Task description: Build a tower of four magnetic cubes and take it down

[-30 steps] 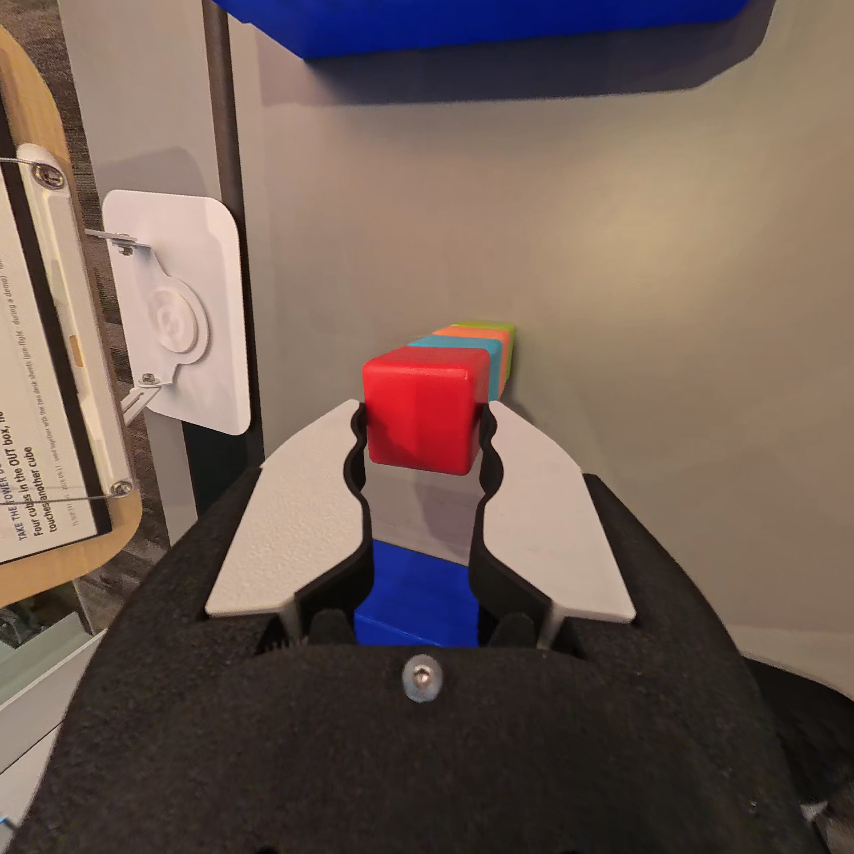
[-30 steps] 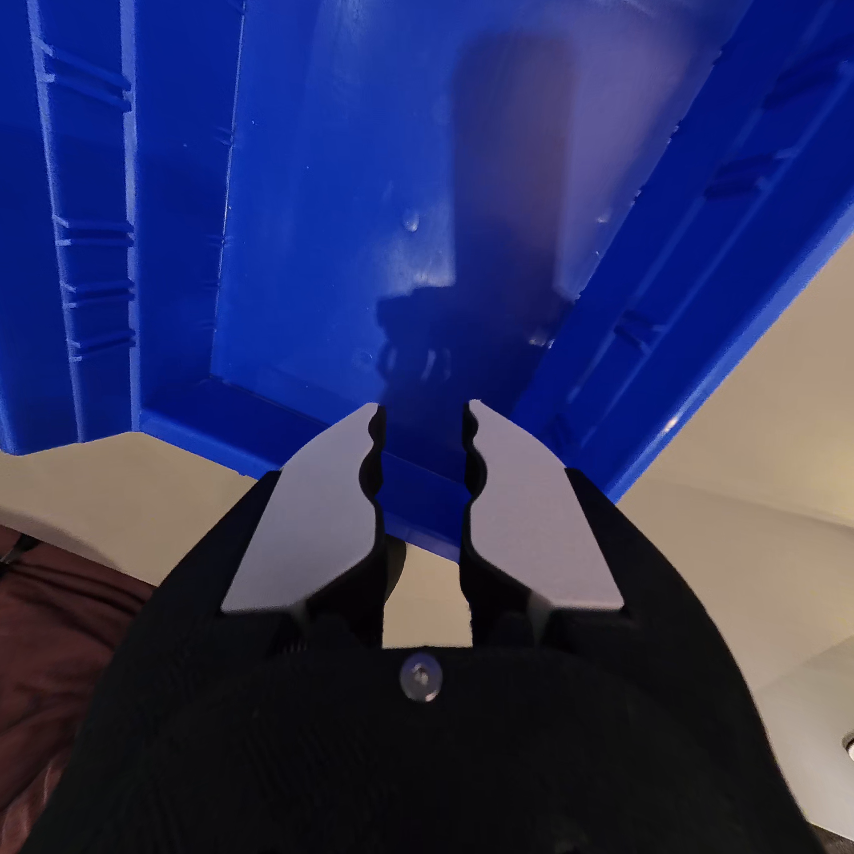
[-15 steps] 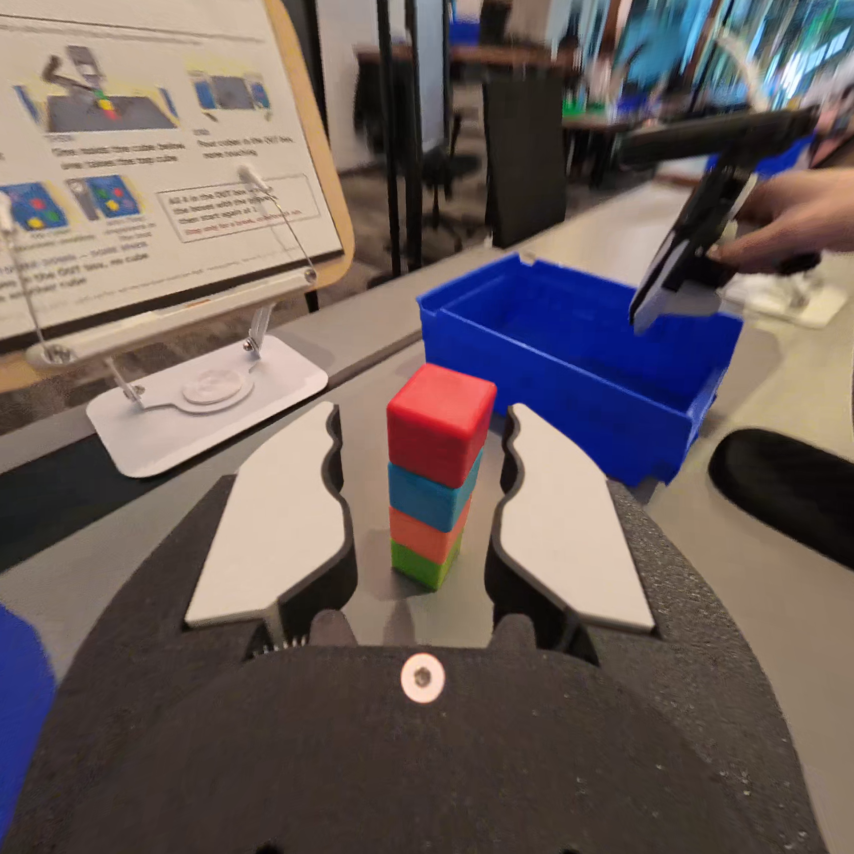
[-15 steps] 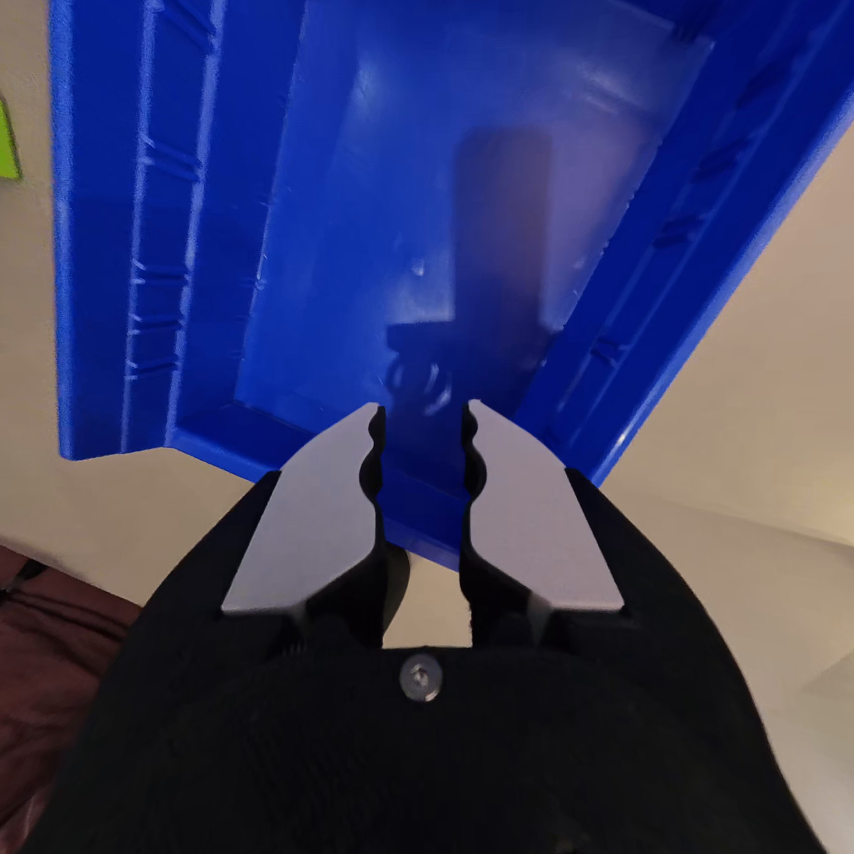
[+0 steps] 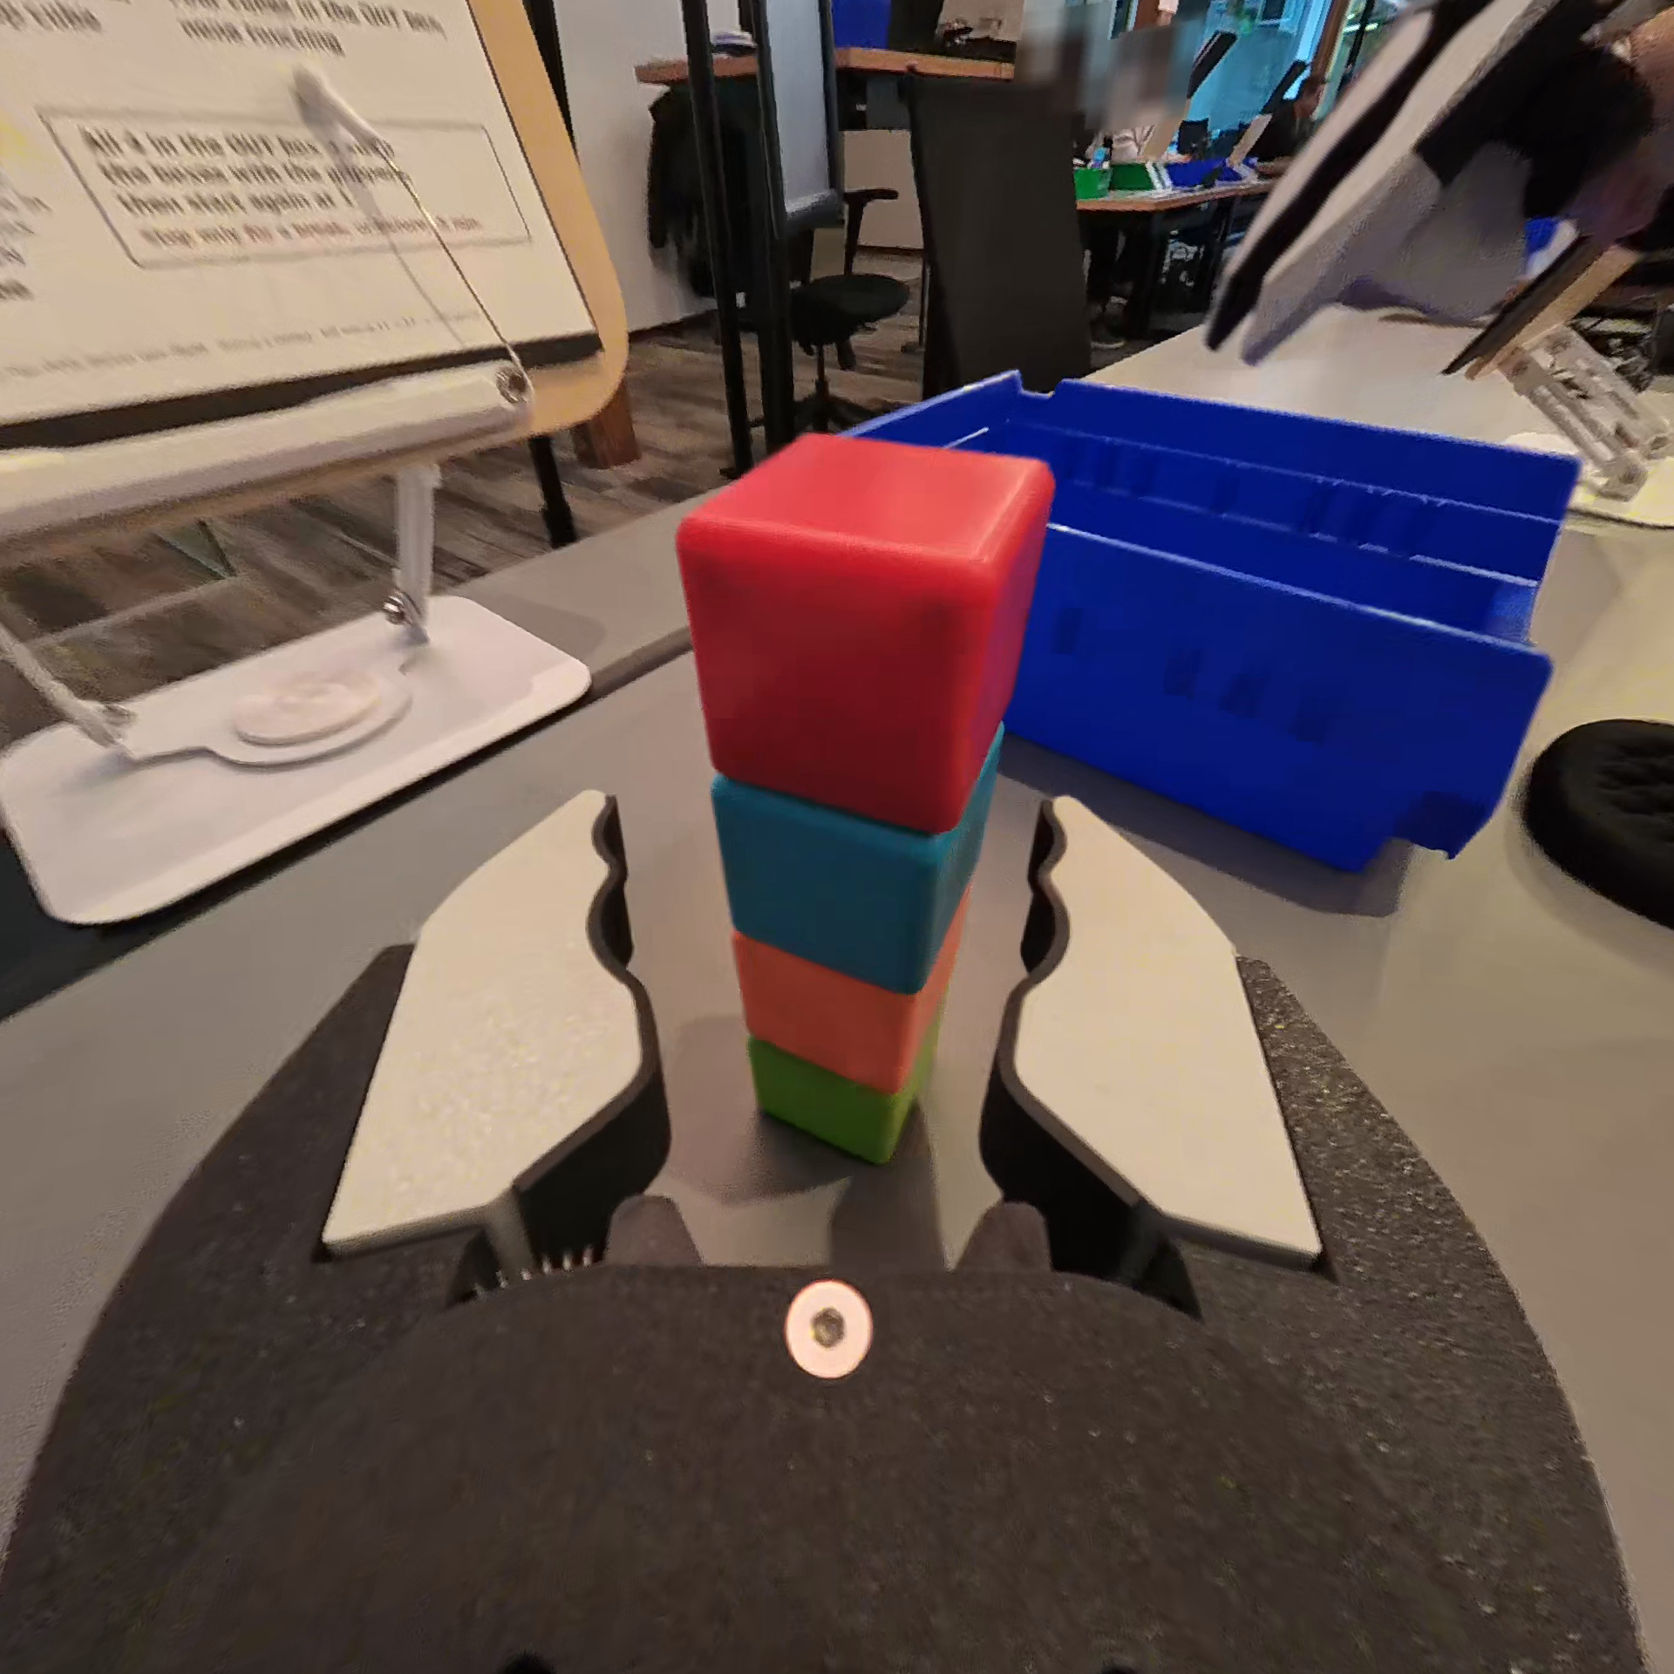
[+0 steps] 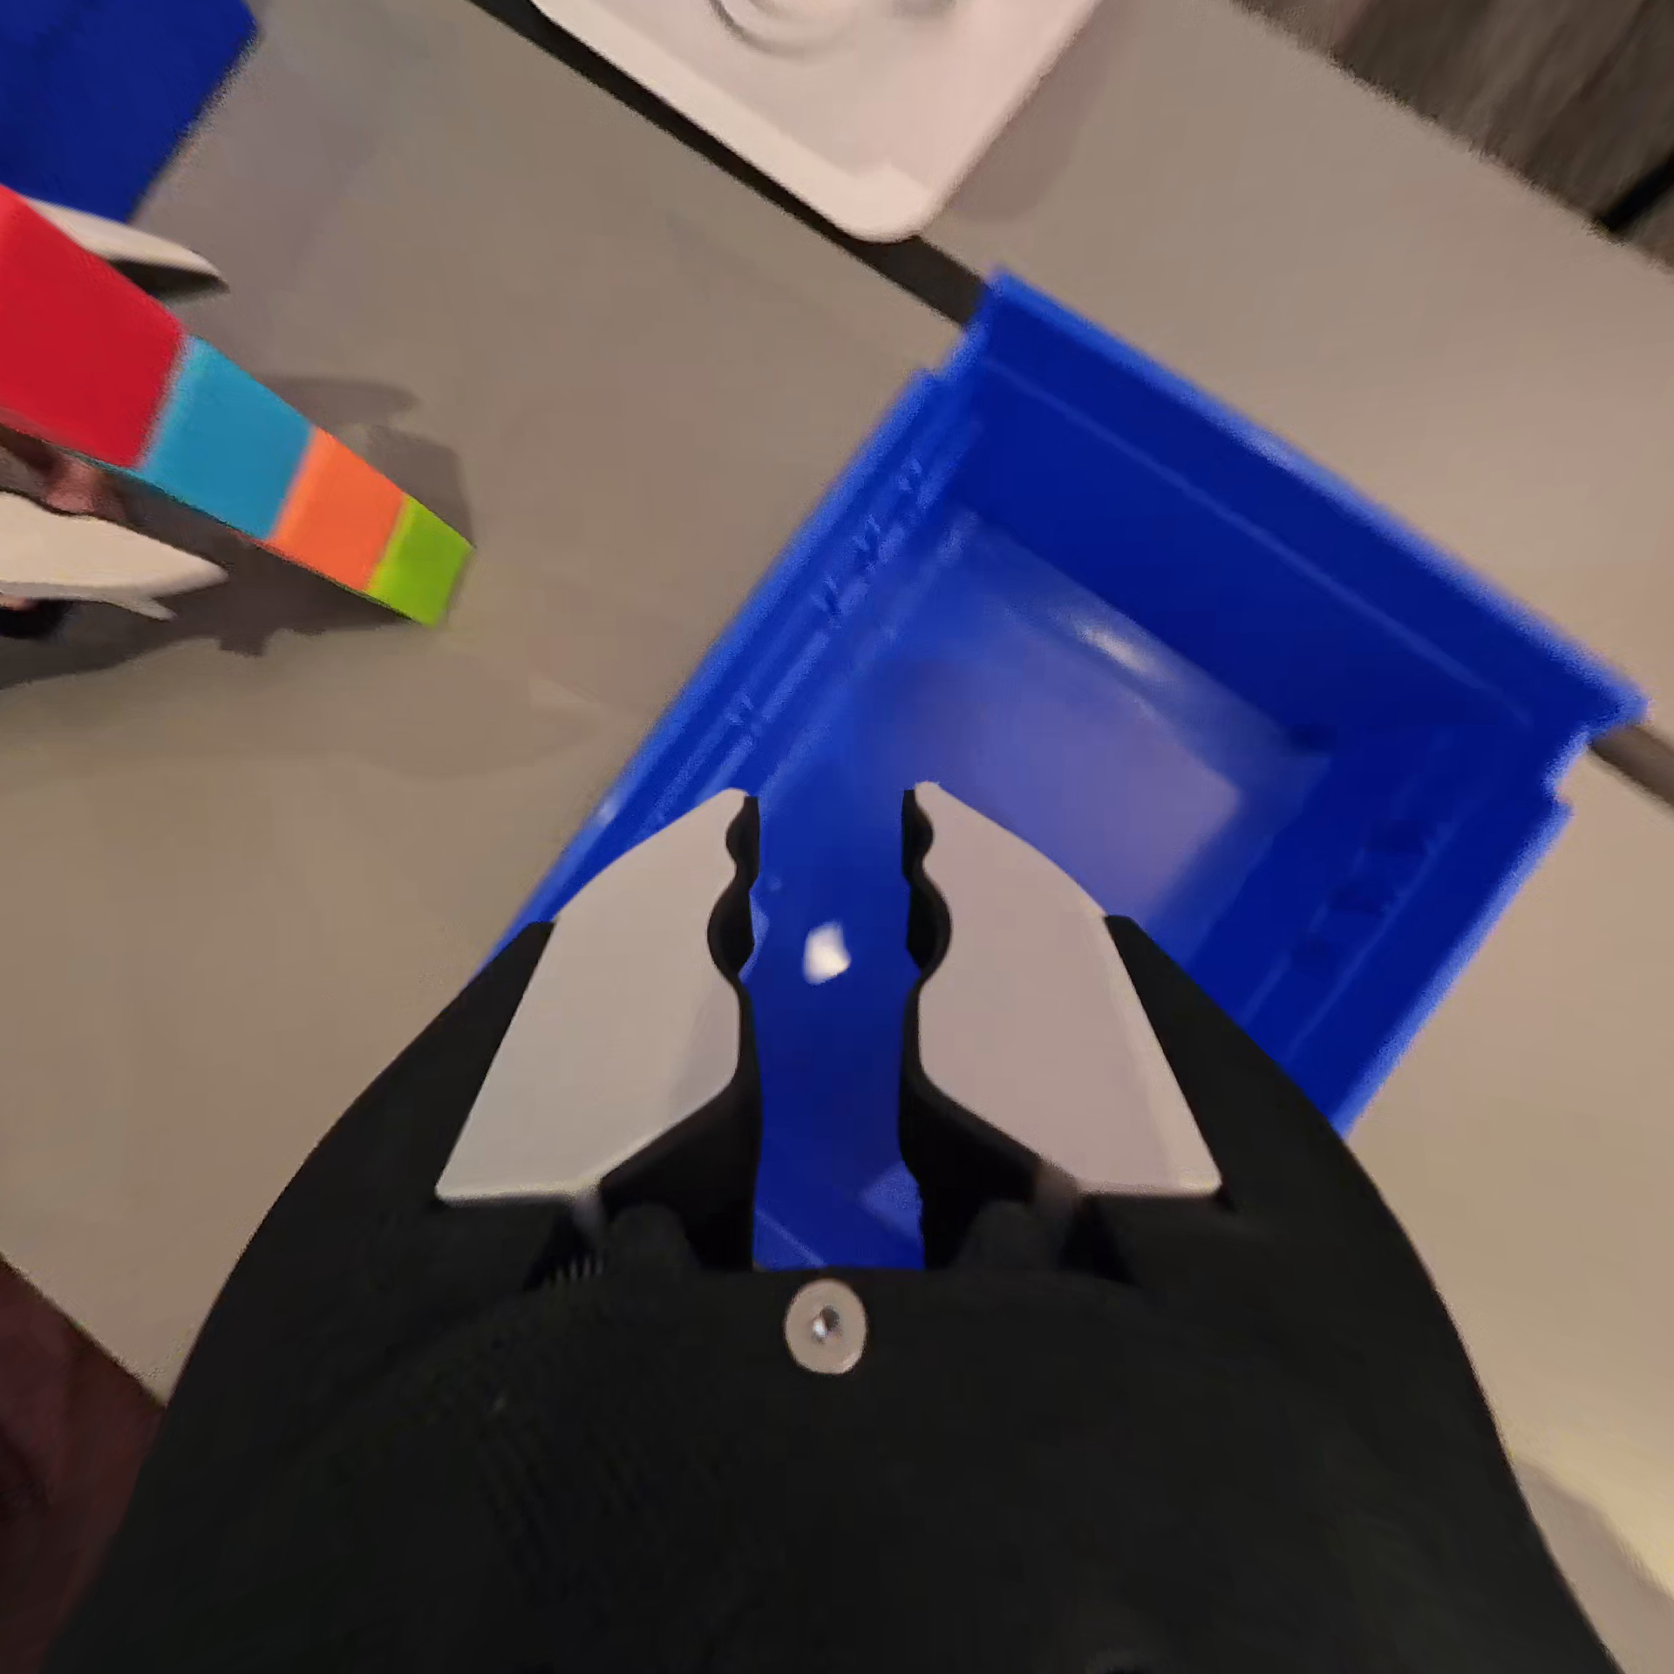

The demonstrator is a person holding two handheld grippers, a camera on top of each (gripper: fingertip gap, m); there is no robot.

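The left gripper (image 5: 829,870) stands wide apart on both sides of the tower, and we see a clear gap between each finger and the cubes, so it grips nothing. The tower is four cubes, one of each colour: a red cube (image 5: 856,625) on top, a teal cube (image 5: 838,883) under it, an orange cube (image 5: 833,1019) next, and a green cube (image 5: 829,1110) at the bottom, resting on the grey desk (image 5: 1449,996); the stack stands upright with slight offsets between the cubes. The right gripper (image 6: 826,802) is partly parted with nothing between its fingers, and we see it held above one blue bin (image 6: 1413,634), which has no cubes in the part we can see. That bin sits just behind and to the right of the tower. We count a second blue object (image 6: 109,91) at the corner of the right wrist view, one document stand with a white base (image 5: 272,725) to the left, and one black pad (image 5: 1612,806) at the right edge
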